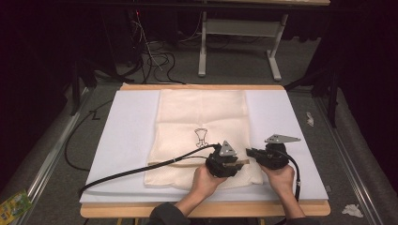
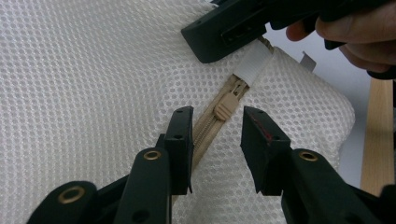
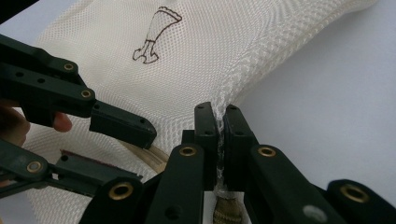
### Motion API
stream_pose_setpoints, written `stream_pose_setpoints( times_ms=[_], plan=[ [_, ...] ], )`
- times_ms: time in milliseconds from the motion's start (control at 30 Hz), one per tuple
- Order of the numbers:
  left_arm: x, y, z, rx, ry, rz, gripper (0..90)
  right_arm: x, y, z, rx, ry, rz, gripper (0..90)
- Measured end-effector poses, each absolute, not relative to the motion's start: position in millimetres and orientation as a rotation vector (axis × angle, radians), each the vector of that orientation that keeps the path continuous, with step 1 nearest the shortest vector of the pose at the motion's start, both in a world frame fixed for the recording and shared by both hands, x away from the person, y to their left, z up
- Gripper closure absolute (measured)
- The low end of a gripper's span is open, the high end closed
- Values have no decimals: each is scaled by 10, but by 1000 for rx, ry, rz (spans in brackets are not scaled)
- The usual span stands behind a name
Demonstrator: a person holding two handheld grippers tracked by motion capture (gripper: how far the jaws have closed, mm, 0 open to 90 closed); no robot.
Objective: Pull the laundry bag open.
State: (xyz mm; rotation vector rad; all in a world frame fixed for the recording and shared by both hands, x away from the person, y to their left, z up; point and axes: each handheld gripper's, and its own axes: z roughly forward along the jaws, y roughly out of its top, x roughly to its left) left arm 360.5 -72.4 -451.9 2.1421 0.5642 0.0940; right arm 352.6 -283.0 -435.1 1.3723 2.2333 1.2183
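Bag: a cream-white mesh laundry bag of fine honeycomb netting, soft and flat, lying under and ahead of both grippers on a white foam-like sheet; a small dark line drawing is printed on it beyond the jaws.
Zipper: a beige zipper with fine teeth runs along the bag's near edge, straight out between the left gripper's jaws; its beige ribbed plastic pull tab lies just past the jaw tips, not touched by them.
Left gripper: the black two-jaw left gripper has its jaws spread either side of the zipper line, pads clear of the tab and netting.
Right gripper: the black two-jaw right gripper has its jaws pressed together on a raised fold of the bag's mesh edge, which stands up between the pads as a thin ridge.
End tape: a white woven fabric tab covers the zipper's far end, right under the right gripper's jaw.
Table: a pale wooden board shows beneath the white sheet at its near edge.
Hard to make out: the zipper end below the right jaws is cut off by the frame's edge; the bag's near corner is hidden by the hands in the high view.
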Motion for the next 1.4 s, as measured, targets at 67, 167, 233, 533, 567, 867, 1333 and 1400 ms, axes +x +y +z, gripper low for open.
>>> stream_pose_setpoints(
  times_ms=[67, 167, 233, 533, 567, 867, 1333, 1400],
  plan=[
    [3581, -753, -4522, 2139, 553, 88, 644, 3525, -2820, -4341, 1370, 2231, 1224, 881],
    [3570, -800, -4562, 2150, 546, 85, 645, 3514, -2818, -4329, 1363, 2234, 1230, 882],
    [3591, -809, -4597, 2159, 557, 76, 645, 3514, -2810, -4334, 1352, 2240, 1232, 882],
    [3604, -823, -4623, 2139, 558, 61, 661, 3516, -2790, -4341, 1346, 2246, 1239, 882],
    [3605, -820, -4623, 2137, 551, 56, 671, 3516, -2790, -4342, 1346, 2247, 1240, 882],
    [3592, -802, -4616, 2130, 532, 38, 735, 3510, -2817, -4375, 1353, 2246, 1240, 882],
    [3611, -810, -4626, 2114, 541, 7, 836, 3507, -2816, -4380, 1360, 2248, 1241, 881],
    [3616, -808, -4619, 2114, 544, 7, 851, 3510, -2819, -4376, 1351, 2248, 1241, 881]
  ],
)
